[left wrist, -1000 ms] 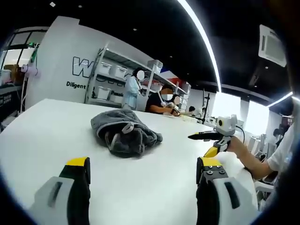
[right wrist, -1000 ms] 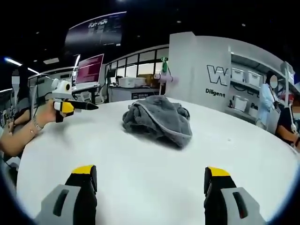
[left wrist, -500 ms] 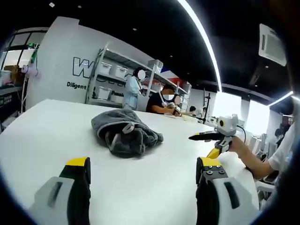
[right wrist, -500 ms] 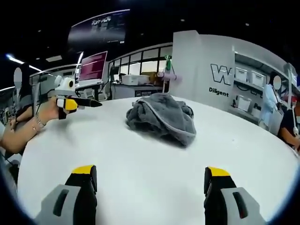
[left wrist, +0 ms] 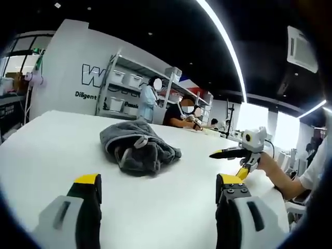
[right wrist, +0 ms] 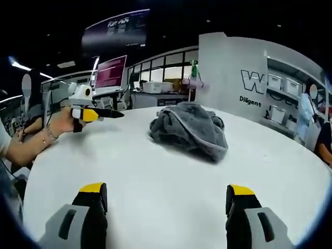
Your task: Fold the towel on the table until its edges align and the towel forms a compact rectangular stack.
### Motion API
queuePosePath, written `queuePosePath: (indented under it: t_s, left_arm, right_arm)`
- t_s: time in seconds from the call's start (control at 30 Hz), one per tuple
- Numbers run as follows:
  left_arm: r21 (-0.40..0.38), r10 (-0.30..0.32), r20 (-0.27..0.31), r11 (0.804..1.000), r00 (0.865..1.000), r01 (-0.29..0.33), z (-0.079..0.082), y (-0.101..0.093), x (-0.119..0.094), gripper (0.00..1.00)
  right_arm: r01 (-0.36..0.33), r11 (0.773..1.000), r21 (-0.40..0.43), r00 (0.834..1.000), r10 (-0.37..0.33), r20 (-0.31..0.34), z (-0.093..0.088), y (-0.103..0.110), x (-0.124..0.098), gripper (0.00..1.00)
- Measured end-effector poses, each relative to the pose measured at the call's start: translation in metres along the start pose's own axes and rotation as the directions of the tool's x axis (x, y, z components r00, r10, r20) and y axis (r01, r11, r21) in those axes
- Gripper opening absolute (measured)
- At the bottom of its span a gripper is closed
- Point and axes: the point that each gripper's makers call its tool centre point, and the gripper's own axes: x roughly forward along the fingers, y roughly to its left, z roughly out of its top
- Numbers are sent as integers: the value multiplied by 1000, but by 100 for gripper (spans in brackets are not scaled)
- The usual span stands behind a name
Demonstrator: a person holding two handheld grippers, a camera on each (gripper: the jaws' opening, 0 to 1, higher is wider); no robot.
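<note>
Crumpled grey towel (left wrist: 137, 147) on a white desk (left wrist: 46, 150) before shelves (left wrist: 122, 91); left claw (left wrist: 155, 194) and right claw (right wrist: 168, 199) both gape

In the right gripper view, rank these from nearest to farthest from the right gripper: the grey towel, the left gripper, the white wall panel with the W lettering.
Measured from the right gripper, at the view's bottom:
1. Grey towel, crumpled on the white table, ahead, slightly right.
2. Left gripper, over the table's far left edge; close to the towel's range, so the order is uncertain.
3. White wall panel, behind the table, upper right.
</note>
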Motion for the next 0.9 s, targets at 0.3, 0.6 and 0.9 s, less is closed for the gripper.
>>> queuePosePath:
  t_s: [0.3,0.6,0.9]
  left_arm:
    - [3,66,35,998,997,-66,5,12,-1,95]
    - [44,84,6,995,996,-84,0,18,8,95]
    - [59,85,12,995,996,-86,7,23,14,93]
  right_arm:
    - [-11,1000,-20,1000,11,-26,-3,2,0,99]
    - [-24,999,-35,1000,23,-13,2,8,-7,99]
    - [-32,999,-18,999,33,26,11,4,-14,99]
